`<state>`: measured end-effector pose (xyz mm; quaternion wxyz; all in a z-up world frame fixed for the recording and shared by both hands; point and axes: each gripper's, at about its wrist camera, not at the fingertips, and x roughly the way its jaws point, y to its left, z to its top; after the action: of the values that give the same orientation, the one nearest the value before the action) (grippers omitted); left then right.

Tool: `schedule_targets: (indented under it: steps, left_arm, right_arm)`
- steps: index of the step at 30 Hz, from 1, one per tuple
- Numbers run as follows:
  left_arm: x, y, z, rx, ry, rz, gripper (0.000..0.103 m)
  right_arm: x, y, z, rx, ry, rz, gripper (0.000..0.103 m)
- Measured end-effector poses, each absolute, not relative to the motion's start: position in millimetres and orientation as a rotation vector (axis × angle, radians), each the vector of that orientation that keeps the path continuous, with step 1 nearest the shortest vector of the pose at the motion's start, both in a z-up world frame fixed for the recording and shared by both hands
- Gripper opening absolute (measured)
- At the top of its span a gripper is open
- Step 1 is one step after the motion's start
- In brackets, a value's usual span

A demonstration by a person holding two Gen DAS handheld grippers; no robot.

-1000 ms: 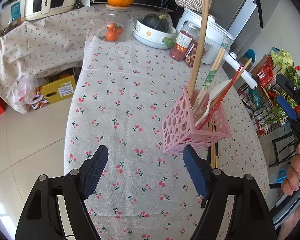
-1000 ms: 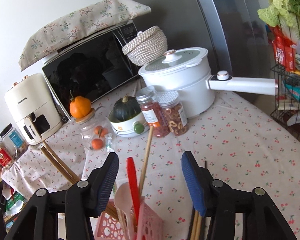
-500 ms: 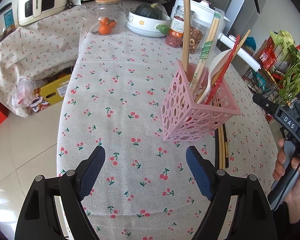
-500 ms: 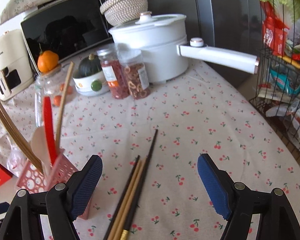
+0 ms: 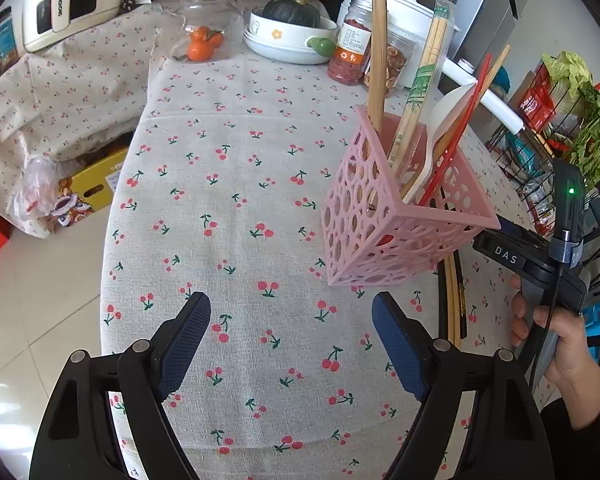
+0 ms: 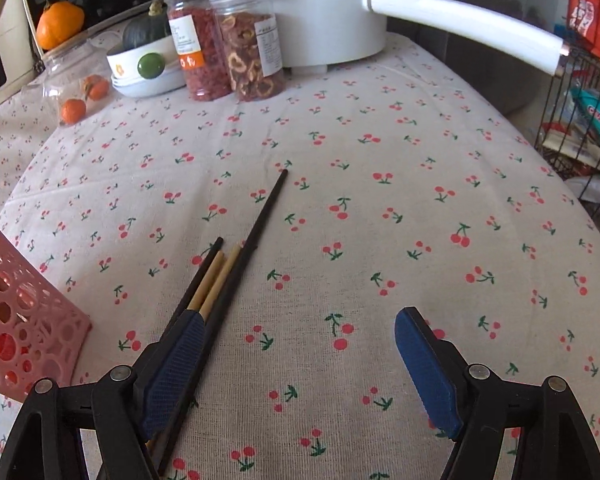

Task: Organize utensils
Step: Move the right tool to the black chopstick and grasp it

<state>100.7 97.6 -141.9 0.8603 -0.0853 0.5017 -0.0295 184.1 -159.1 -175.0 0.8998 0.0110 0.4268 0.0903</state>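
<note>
Left gripper: fingers apart, nothing between them, above cherry-print tabletop. Pink perforated holder stands on tabletop ahead and to right of left gripper; contains upright wooden sticks, wrapped chopsticks, white spoon, red chopsticks. Right gripper: fingers apart, empty. Loose chopsticks, dark and light, lie flat on tabletop beside holder, passing under left-hand finger of right gripper. Two jars and white pot at far edge.

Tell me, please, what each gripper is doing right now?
Left gripper: open, holding nothing.
Right gripper: open, holding nothing; chopsticks lie under its left finger.
</note>
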Motion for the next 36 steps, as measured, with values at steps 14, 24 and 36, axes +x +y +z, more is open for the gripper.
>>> schedule_targets:
  steps: [14, 24, 36]
  left_arm:
    - [93.2, 86.9, -140.2, -0.158, 1.057, -0.090, 0.085]
    - [77.1, 62.3, -129.6, -0.097, 1.048, -0.183, 0.085]
    - [66.0, -21.1, -126.8, -0.084, 1.110, -0.379, 0.026]
  right_arm:
    - [192.9, -151.1, -181.8, -0.010, 0.919, 0.194, 0.075]
    - [211.4, -157.8, -176.2, -0.079, 0.991, 0.168, 0.018]
    - [185.7, -219.8, -165.4, 0.120, 1.226, 0.184, 0.004]
